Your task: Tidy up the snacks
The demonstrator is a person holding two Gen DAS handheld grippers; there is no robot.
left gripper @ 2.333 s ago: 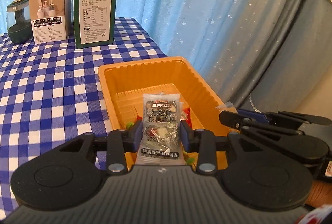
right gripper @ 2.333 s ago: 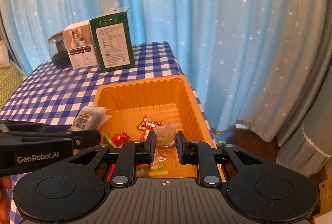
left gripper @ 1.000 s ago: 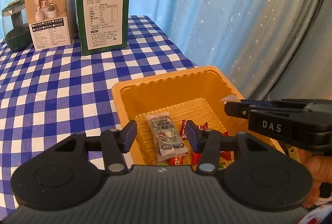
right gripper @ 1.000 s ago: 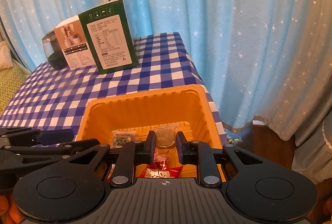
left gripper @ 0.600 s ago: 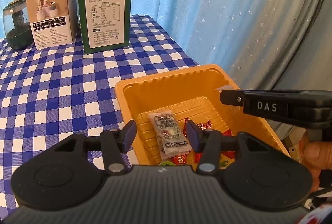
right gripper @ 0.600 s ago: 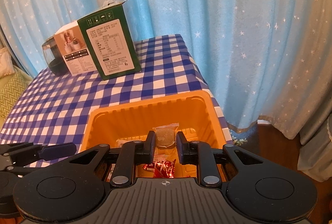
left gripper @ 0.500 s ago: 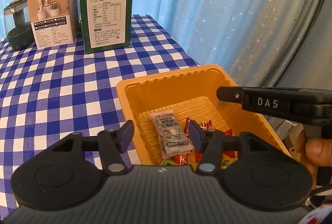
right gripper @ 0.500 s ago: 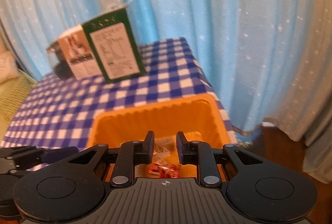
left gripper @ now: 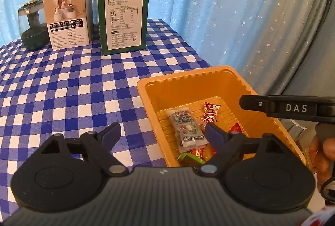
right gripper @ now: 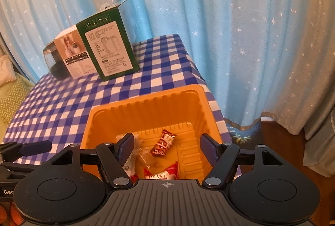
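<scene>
Left tool point(left gripper: 162, 131): standing wide, jaws just opening, gripping nothing; grey snack packet point(left gripper: 186, 128) lying below, inside the orange tray point(left gripper: 146, 92).
Right tool point(right gripper: 166, 146): jaws just spreading, empty, hanging over the tray point(right gripper: 90, 121).
Left view only: a hand point(left gripper: 323, 152) at 3 o'clock holding the right tool.
Right view only: clear packet point(right gripper: 142, 151) resting beside red candy point(right gripper: 163, 142).
Surroundings: green box point(left gripper: 122, 16), white box point(left gripper: 67, 16), dark jar point(left gripper: 31, 29) standing at 11 o'clock on the checked worktop point(left gripper: 62, 90).

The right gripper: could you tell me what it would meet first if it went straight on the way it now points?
Probably the snacks in the orange tray, most likely the red-wrapped candy ahead of the open right gripper; depth is hard to judge.
</scene>
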